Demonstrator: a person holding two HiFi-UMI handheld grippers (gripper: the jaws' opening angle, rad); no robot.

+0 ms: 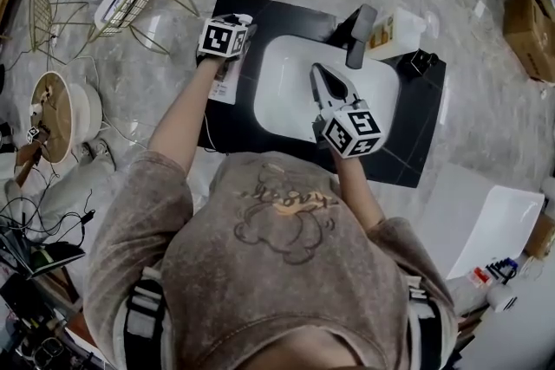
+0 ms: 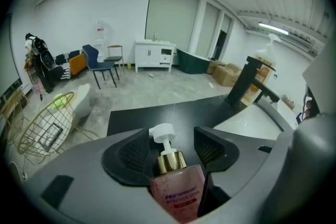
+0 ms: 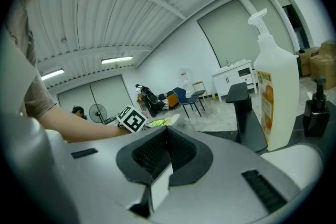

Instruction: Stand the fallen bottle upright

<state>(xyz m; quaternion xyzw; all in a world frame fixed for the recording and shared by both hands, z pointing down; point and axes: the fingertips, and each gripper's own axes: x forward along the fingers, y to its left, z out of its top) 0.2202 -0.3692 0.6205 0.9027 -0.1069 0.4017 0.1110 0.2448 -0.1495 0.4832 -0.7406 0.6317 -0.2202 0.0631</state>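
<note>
The fallen bottle [image 2: 176,186] is pink with a gold collar and a white pump, and lies on the black counter [image 2: 157,113] with its pump pointing away. My left gripper [image 2: 169,147] is open around its neck, with a gap between each pad and the bottle. From the head view, the left gripper [image 1: 236,22] is at the counter's left edge, and part of the bottle [image 1: 224,85] shows under the wrist. My right gripper [image 1: 317,72] hangs over the white sink [image 1: 286,74]. In the right gripper view, the right gripper [image 3: 167,136] is shut and empty.
A black faucet [image 1: 360,35] stands behind the sink. A tall white spray bottle with an orange label [image 3: 275,97] and a small black dispenser [image 3: 315,107] stand to its right. A wire basket [image 1: 130,4] sits on the floor left of the counter.
</note>
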